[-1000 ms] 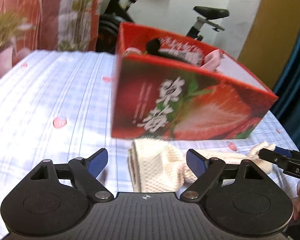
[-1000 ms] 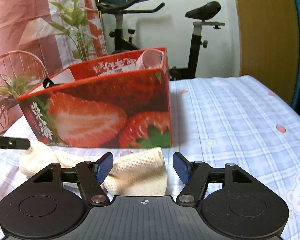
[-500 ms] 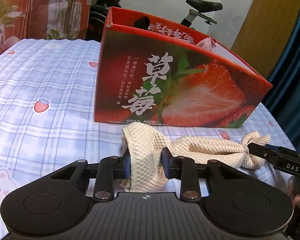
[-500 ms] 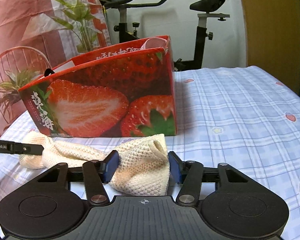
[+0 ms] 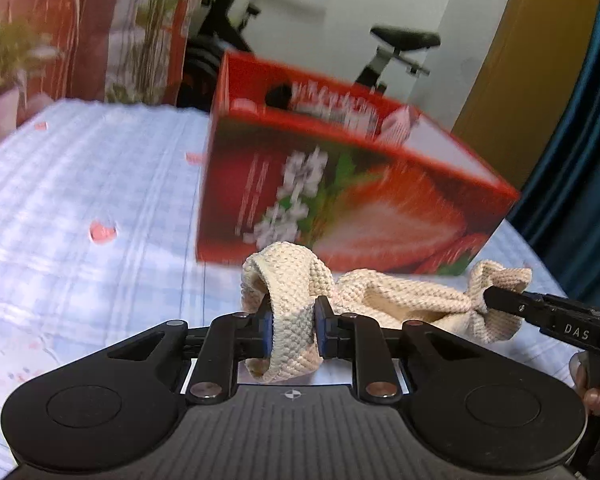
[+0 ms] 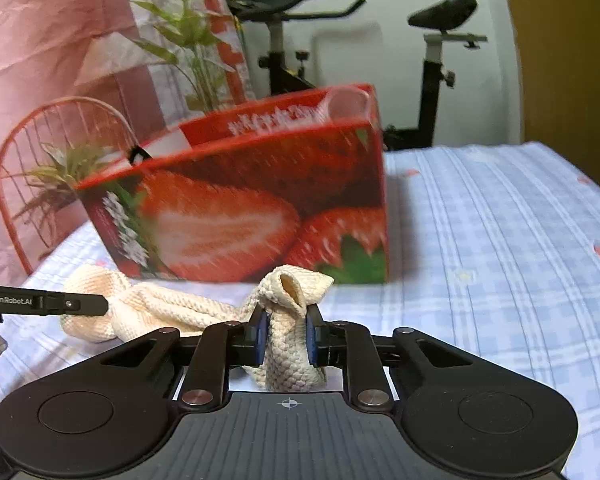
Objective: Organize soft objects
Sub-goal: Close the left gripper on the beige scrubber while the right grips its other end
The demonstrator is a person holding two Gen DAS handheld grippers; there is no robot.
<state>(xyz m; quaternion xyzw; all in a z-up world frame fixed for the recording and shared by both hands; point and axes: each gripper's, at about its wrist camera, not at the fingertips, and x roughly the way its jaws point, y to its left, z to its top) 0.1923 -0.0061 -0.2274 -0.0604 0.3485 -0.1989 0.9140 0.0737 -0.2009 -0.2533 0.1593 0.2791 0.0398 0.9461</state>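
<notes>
Motion-blurred strawberry box (image 5: 340,200) lettering

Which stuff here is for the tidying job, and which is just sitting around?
For the job: cloth, box, left gripper, right gripper.

Just around: exercise bike, plant, chair.

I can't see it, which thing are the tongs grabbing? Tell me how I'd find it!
Find the big red strawberry box standing on the blue checked bed sheet. Right in front of it hangs a cream waffle-knit cloth, bunched like a rope, with the left tongs pinching one end and the right tongs the other. It is the only pale, bumpy thing outside the box.
</notes>
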